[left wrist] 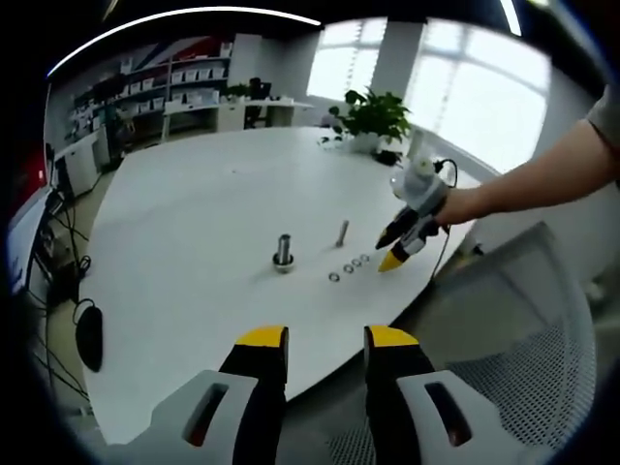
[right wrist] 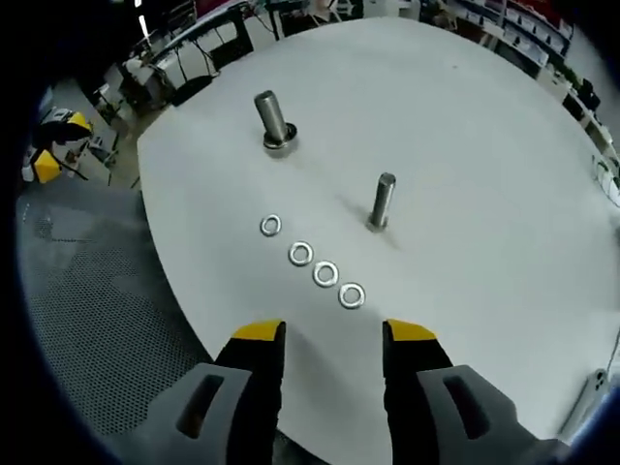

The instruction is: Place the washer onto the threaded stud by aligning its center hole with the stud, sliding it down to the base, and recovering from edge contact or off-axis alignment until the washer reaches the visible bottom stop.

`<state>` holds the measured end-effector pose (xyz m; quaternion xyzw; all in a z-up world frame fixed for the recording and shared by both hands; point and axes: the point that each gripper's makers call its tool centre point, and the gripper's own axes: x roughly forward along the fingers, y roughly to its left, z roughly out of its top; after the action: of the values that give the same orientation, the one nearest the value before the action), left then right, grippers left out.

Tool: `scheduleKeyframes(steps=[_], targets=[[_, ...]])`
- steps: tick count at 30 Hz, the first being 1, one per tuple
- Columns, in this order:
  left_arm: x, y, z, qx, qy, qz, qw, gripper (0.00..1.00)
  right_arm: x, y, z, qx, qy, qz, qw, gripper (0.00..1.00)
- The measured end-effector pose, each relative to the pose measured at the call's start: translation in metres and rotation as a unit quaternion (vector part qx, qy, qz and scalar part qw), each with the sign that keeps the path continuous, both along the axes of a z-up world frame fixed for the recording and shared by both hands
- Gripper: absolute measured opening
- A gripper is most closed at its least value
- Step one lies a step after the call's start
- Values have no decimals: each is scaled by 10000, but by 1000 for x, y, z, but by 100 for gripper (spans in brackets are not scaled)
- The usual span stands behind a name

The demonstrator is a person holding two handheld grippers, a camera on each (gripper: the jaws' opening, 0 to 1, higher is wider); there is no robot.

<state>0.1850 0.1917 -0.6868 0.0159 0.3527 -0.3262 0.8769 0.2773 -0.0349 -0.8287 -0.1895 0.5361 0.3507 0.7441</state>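
Jaws on our right gripper (right wrist: 331,334) stand parted and empty, just off the table's (right wrist: 484,145) near edge. Beyond them four washers (right wrist: 325,274) lie in a row near that edge; the slim stud (right wrist: 383,201) stands bare behind. The thicker stud (right wrist: 274,120) has something at its base. Our left gripper (left wrist: 325,339) hangs apart, empty. We judge nothing picked up yet.
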Motion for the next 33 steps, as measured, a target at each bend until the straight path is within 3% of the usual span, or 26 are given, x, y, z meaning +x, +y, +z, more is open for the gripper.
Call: scheduleKeyframes(steps=[8,9,10,13,16,19,24,33], targets=[[0,2,-1,39,13,53,10000,29,-3,3,-12,-318,119,587,9977,39],[0,2,-1,55,12,41,10000,29,6,3,-10,-313,-177,532,9979,36],[0,2,-1,76,7,28,10000,29,6,2,-10,-354,-165,810,9959,35],[0,3,-3,136,18,16,9999,28,4,5,-11,-308,-67,710,9970,36],[-1,2,-3,143,41,-17,9999,28,4,3,-12,-543,-329,1375,9885,35],[-2,1,-5,194,57,-60,9998,28,8,4,-12,-441,-231,1297,9903,32],[-2,2,-6,216,64,-53,9997,27,7,3,-12,-708,-69,1794,9812,30],[-3,0,-5,207,43,-116,9997,26,15,4,-13,-1005,120,1770,9790,23]])
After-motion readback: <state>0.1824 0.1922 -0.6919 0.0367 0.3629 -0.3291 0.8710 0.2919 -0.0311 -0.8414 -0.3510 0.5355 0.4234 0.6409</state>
